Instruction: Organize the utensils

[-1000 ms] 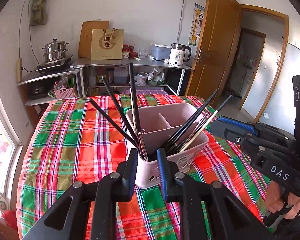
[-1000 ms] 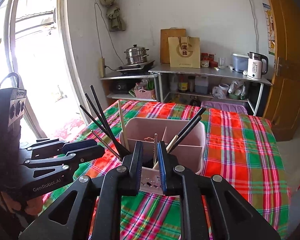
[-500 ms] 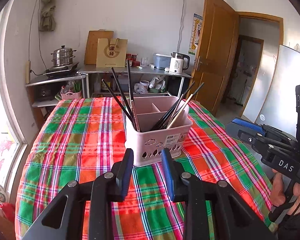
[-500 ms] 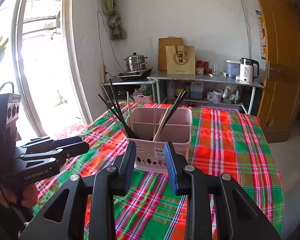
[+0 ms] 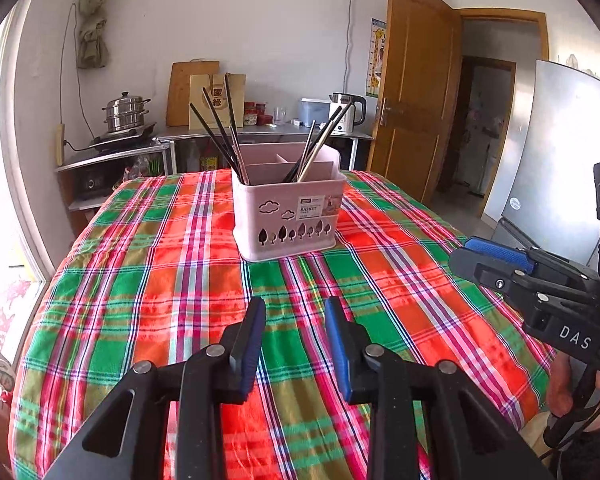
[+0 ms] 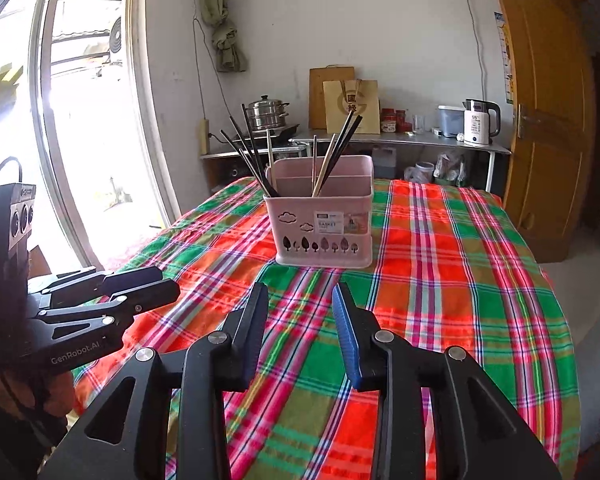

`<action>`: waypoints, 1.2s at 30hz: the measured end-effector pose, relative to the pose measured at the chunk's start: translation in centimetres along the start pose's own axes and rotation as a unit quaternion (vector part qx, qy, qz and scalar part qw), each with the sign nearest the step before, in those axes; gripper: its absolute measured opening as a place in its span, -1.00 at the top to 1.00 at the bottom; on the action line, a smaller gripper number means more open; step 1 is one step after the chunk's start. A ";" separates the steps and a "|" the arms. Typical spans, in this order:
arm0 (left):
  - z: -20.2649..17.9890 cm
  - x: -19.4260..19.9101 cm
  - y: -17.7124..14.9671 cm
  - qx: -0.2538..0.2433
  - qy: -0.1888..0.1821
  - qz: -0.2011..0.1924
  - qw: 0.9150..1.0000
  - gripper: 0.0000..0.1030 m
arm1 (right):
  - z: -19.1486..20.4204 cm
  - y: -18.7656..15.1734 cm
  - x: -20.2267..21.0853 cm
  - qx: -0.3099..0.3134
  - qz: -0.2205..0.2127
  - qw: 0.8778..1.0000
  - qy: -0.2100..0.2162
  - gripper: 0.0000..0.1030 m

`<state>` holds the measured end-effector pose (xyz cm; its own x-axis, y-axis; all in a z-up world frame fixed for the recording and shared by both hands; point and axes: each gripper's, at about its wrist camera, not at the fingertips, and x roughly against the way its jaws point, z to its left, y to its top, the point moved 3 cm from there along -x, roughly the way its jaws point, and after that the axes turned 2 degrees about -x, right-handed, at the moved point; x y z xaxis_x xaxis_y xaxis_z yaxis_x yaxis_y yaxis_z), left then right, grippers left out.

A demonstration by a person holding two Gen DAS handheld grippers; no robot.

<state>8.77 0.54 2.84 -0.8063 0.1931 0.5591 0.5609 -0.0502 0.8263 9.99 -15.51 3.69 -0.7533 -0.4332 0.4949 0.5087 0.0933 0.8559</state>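
Left wrist view: left gripper [image 5: 294,312] angled down over the plaid tablecloth [image 5: 148,280], jaws spread, nothing between them. They've just been opening. Pink utensil basket [image 5: 288,216] stands upright mid-table, well ahead of the fingertips; dark chopsticks [image 5: 220,128] lean left in one compartment, more sticks [image 5: 320,144] lean right in another. Label on the front reads "BASKET". Right gripper [image 5: 500,256] shows at the right edge, "DAS" on its body, w/ a hand [image 5: 568,388] below it. Only this view shows the open doorway and the white panel beside it.

Right wrist view: right gripper [image 6: 300,292] also tilted down, jaws apart & empty, just been widening. Basket [image 6: 324,224] ahead, apart from the tips. Left gripper [image 6: 140,284] at the left, marked "GenRobot.AI". Only here: bright window [image 6: 80,120]; kettle [image 6: 480,124] display reads "55".
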 end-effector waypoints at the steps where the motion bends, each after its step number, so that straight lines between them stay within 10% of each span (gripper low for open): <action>1: -0.2 0.2 -0.4 0.001 0.000 -0.001 1.000 0.41 | 0.1 -0.4 0.3 0.001 -0.001 1.000 -0.002 0.29; 36: -1.2 1.8 -3.6 0.009 0.019 -0.023 1.000 0.41 | 0.9 -3.5 2.5 0.015 -0.009 1.000 -0.026 0.23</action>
<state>5.10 -0.14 0.96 -0.8378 0.1583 0.5225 0.5257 -0.0249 0.8503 5.99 -16.14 2.02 -0.7830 -0.3883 0.4859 0.4827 0.1135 0.8684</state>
